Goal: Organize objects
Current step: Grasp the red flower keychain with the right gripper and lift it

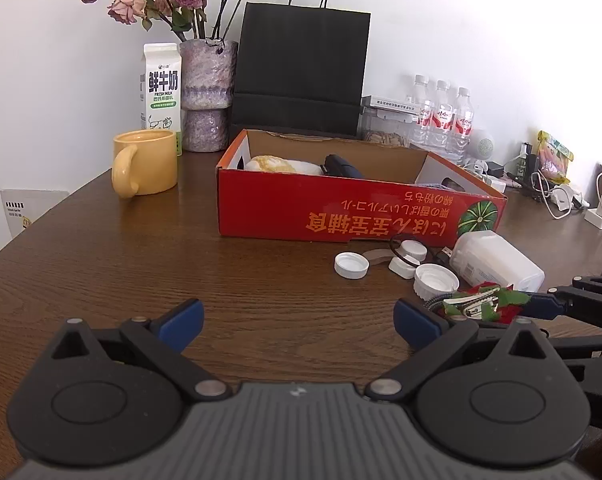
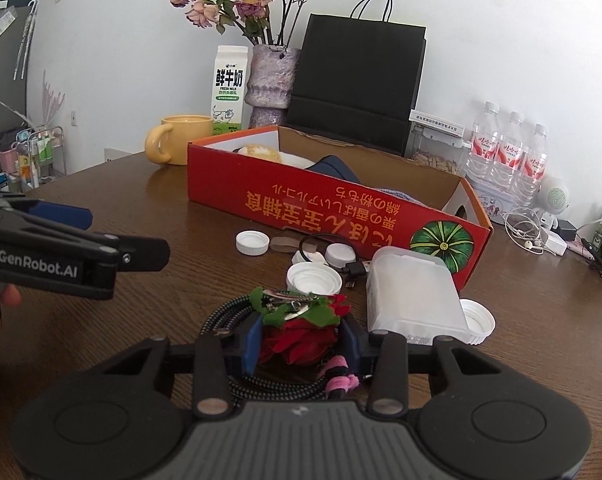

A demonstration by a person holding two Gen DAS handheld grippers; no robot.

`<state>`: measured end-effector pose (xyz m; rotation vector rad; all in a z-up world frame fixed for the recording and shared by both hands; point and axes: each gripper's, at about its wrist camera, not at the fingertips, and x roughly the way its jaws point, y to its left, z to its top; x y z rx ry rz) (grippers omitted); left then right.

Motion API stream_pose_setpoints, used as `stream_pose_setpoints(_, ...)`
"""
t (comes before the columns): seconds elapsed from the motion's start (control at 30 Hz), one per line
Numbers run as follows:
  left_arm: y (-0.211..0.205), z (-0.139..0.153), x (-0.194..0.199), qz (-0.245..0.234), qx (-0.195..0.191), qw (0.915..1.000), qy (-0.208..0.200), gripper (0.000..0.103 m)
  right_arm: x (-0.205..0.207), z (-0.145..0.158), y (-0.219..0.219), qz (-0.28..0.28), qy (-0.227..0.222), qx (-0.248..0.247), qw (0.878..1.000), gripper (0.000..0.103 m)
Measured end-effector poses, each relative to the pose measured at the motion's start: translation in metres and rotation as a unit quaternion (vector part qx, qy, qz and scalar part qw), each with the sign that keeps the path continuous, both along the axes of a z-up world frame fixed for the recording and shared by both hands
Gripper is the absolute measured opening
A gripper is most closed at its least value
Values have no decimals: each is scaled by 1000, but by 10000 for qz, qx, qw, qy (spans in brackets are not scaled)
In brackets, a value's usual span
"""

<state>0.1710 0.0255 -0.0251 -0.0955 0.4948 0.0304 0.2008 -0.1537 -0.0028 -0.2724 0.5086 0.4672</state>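
right gripper clamped on red flower clip, near front edge of table, on cable. left gripper apart, empty. soft petals may slip; cable may snag and lift too.

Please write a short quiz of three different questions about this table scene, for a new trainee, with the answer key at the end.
1. True or false: the yellow mug stands inside the red box.
2. What lies between the jaws of the right gripper?
A. a white cap
B. a red flower hair clip
C. a water bottle
3. Fill in: the left gripper has its jaws ____ with nothing between them.

Key:
1. False; the mug stands on the table, left of the box.
2. B; the red flower hair clip.
3. open
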Motion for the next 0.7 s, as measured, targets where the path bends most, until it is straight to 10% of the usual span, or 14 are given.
stream_pose_setpoints(0.7, -1, -5, 11, 206, 45, 9989, 420, 103, -27, 16, -39, -293, -1014, 828, 9910, 34)
